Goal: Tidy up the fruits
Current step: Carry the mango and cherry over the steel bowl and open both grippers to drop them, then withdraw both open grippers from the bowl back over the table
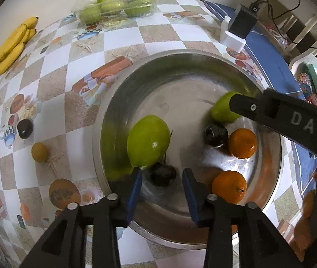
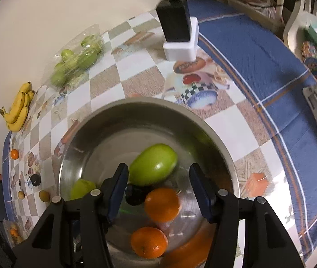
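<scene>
Bowl [image 1: 113,120] holds fruit; both hand-held grippers spread, empty: left [image 1: 161,192], right [image 2: 158,192]. Dark plum [image 1: 162,174] only left view shows.

Your left camera sits just behind your left tool [image 1: 161,192] and looks down, from close up, into the metal bowl [image 1: 118,102]. Your right camera sits behind your right tool [image 2: 158,192] and looks down into the same bowl [image 2: 214,131], also from close. Both views share the bowl, the checkered tabletop [image 1: 136,38], the bananas [image 1: 11,47] and the clear box of green fruit [image 1: 118,4] by the wall. Your right tool [image 1: 281,116] also pokes into the left view from the right side.
</scene>
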A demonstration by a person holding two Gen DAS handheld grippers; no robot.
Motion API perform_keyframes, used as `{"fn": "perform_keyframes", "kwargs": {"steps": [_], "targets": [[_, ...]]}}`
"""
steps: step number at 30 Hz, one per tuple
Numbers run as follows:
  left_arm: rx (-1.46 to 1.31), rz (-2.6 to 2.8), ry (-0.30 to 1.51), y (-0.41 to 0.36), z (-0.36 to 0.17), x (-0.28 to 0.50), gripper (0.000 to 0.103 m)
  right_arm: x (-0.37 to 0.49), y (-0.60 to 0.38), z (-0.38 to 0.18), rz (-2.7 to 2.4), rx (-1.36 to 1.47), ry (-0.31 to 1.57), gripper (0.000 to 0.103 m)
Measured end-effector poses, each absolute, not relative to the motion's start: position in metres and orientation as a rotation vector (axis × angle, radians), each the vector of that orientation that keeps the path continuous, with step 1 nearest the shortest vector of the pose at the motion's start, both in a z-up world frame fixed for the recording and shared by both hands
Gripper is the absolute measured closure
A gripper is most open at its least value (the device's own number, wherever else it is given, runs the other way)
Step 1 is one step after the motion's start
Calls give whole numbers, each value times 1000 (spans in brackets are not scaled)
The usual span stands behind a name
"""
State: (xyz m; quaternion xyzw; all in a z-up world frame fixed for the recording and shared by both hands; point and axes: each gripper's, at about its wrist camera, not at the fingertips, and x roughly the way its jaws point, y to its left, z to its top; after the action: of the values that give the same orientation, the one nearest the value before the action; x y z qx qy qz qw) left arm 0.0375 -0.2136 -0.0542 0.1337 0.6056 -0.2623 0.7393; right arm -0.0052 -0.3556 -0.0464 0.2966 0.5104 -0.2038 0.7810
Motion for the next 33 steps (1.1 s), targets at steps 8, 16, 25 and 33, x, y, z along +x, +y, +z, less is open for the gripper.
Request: {"fn": "perform_keyframes", "kwargs": {"steps": [8,16,25,33], "targets": [[227,-567,1286,-200,-35,47,60,-6,-350,-19,-434,608,1051,45],[91,-429,1243,-161,-22,80,60,-9,-346,-12,-426,604,1053,45],[-41,-276,1208,-102,-15,109,57,-8,-338,-12,-407,596,1071,45],[-104,-167,1220,-65,-19,121,35,-5,-328,-12,-393,560,1099,45]]}}
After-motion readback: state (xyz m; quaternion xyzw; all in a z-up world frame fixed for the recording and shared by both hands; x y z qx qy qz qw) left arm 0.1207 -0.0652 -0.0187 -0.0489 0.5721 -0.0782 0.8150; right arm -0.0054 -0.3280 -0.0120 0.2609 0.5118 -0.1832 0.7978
